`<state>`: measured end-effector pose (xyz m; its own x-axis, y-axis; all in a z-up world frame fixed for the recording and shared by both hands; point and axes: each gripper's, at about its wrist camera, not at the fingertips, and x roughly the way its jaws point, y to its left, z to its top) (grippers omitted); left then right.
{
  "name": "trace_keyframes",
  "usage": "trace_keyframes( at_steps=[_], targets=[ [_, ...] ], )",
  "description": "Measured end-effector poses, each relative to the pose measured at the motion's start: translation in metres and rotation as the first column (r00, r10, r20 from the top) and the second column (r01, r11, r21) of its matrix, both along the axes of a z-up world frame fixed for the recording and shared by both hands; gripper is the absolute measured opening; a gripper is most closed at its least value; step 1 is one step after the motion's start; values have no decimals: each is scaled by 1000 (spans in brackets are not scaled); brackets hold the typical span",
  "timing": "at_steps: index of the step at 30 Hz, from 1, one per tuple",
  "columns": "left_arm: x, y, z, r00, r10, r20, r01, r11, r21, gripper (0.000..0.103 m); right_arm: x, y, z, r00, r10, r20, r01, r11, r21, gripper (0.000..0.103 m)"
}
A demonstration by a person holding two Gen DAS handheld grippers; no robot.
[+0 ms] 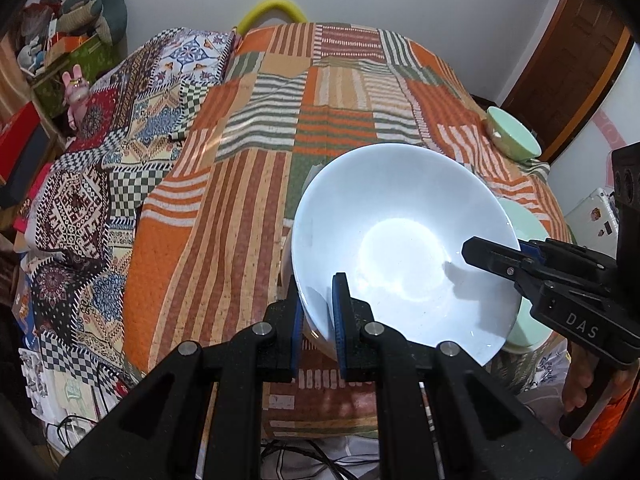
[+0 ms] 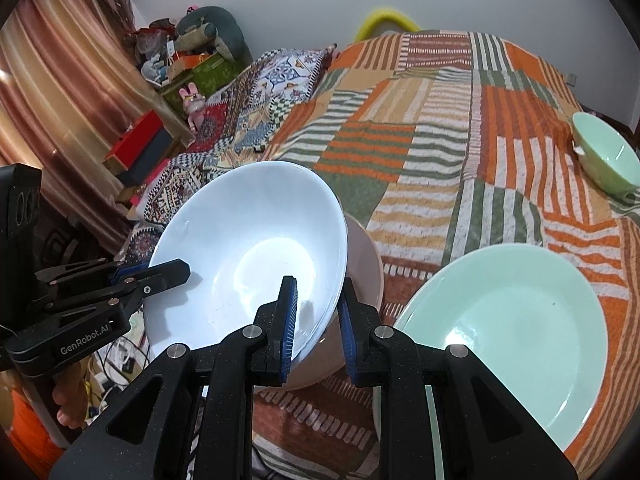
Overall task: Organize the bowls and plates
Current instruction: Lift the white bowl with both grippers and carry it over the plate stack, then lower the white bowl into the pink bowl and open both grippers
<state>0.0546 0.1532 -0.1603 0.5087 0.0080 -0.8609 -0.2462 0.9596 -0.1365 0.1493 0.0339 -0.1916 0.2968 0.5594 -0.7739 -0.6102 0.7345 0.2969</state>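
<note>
While tilting above the bed (image 1: 248,200), the white bowl (image 1: 400,240) is being clamped at opposite rims by left gripper (image 1: 319,320) and right gripper (image 2: 318,320) fingers.

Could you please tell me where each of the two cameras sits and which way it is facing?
Left wrist: on the left gripper, facing up the bed; its fingers clamp the white bowl's near rim, right gripper entering from the right.
Right wrist: on the right gripper, facing likewise; left gripper at left, green plate ahead.
Shared: white bowl, small green bowl, striped bedspread.
</note>
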Motion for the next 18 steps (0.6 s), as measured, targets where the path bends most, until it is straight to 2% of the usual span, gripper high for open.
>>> trace_keyframes(
  at_steps=[18],
  targets=[
    [13, 3, -30, 996, -17, -85, 17, 1000, 3, 12, 4, 5, -22, 999, -4, -50, 2, 999, -40, 20]
  ],
)
